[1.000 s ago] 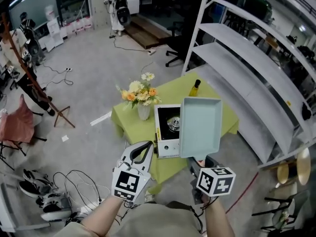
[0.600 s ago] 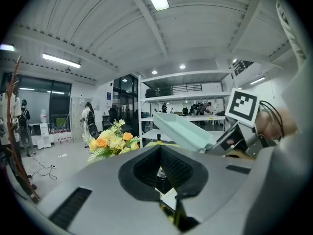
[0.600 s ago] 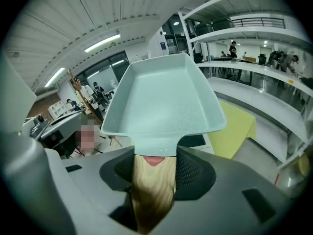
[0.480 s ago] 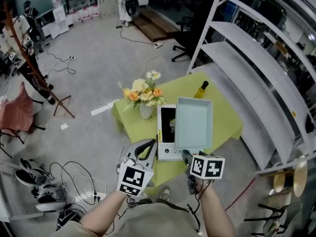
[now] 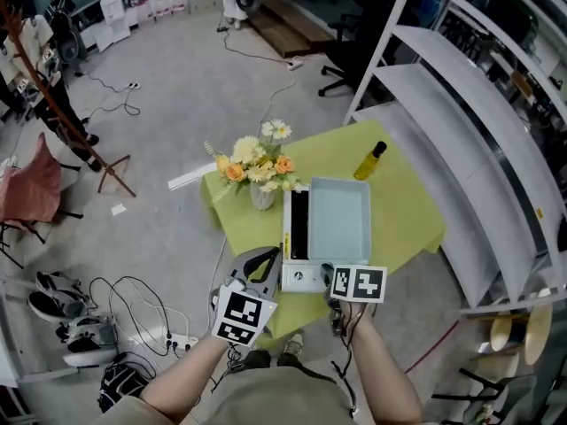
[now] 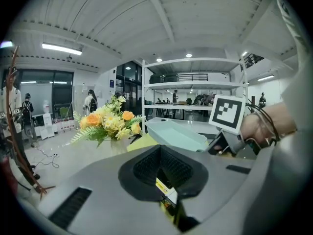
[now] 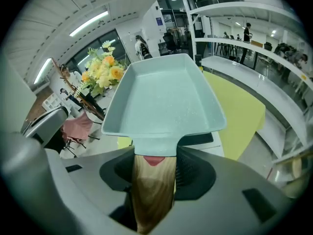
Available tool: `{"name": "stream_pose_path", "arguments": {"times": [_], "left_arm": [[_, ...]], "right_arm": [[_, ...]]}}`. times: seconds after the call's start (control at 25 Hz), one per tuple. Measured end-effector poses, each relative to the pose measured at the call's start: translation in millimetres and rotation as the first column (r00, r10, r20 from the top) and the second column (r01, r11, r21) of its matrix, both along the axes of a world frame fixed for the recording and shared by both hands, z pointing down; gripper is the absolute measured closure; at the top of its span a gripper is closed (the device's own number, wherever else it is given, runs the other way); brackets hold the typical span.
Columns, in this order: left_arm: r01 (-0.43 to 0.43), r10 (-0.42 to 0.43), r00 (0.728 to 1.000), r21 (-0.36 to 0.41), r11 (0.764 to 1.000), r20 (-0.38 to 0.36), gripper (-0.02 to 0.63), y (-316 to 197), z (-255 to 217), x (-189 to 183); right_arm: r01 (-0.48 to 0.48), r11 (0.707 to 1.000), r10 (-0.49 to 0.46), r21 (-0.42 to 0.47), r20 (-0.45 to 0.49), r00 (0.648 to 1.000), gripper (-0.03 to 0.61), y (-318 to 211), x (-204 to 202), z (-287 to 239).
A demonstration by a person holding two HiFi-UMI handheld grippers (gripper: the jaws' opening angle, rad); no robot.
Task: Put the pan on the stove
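Head view: I am looking steeply down on a green table (image 5: 403, 211), where a white stove (image 5: 297, 277) is sitting near a vase of flowers (image 5: 257, 168) and a yellow bottle (image 5: 369, 160). The pale blue pan (image 5: 337, 222) is lying over the right part of the stove and covering most of it. I am unable to tell whether it is resting on the stove or hanging just above it. The right gripper (image 5: 353, 282) is standing at the pan's near edge, and the left gripper (image 5: 264, 262) is hovering just beside the stove's near left corner. Left gripper view: I am reading its jaws as together with nothing between them, and the flowers and the pan are showing beyond. Right gripper view: the jaws are clamping the pan's wooden handle (image 7: 152, 190). The pan is extending ahead, and the stove's dark top is showing under its right edge.
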State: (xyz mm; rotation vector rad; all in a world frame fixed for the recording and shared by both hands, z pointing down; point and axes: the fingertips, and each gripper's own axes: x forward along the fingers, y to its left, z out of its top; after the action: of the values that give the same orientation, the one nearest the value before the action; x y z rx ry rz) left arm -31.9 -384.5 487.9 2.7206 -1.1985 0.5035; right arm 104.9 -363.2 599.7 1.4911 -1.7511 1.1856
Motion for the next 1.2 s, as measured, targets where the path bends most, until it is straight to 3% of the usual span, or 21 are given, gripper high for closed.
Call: {"name": "stream_pose_path", "arguments": {"times": [0.72,0.96,1.2], "left_arm": [[0.034,-0.031,0.999,-0.119,0.992,0.024,0.608,-27.1,54.1,7.1],[0.036,-0.033,0.999,-0.133,0.990,0.029,0.608,-25.5,58.6,9.2],[0.040,-0.036,0.999,-0.156,0.987,0.030,0.607,-20.5,63.8,9.9]], "right_arm": [[0.008,0.986,-0.013,-0.168,-0.029,0.999,0.391,-26.2,4.0,71.1],[0.015,0.986,-0.027,-0.164,-0.069,0.997,0.390,-33.5,6.7,76.9],[0.003,0.990,-0.004,-0.140,-0.006,1.000,0.358,-37.0,2.5,74.3]]}}
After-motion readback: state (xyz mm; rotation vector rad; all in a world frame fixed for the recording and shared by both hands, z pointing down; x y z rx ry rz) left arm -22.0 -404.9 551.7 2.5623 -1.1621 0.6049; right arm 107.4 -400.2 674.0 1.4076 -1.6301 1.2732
